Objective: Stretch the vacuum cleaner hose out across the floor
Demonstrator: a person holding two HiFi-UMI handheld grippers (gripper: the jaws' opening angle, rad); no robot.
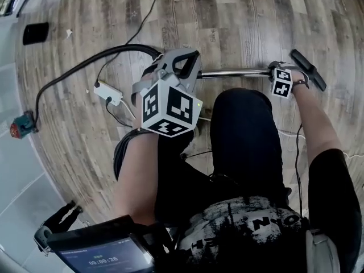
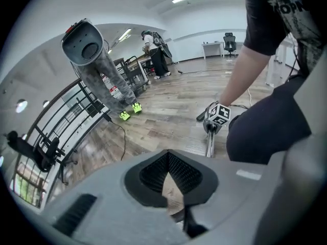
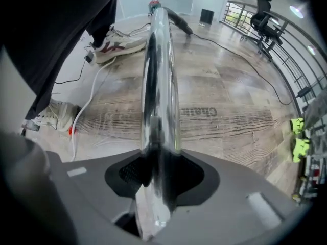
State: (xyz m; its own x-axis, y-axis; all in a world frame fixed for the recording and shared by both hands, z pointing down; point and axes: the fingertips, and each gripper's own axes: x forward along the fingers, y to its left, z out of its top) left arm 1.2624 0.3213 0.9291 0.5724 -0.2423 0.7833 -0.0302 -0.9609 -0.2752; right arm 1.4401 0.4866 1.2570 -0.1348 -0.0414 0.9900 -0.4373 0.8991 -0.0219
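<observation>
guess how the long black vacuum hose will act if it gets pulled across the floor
Probably floppy: the long black vacuum hose lies in a loose curve on the wooden floor, so it should straighten rather than resist. It may tug the red and teal object at its far end. The white power strip beside it could snag.
</observation>
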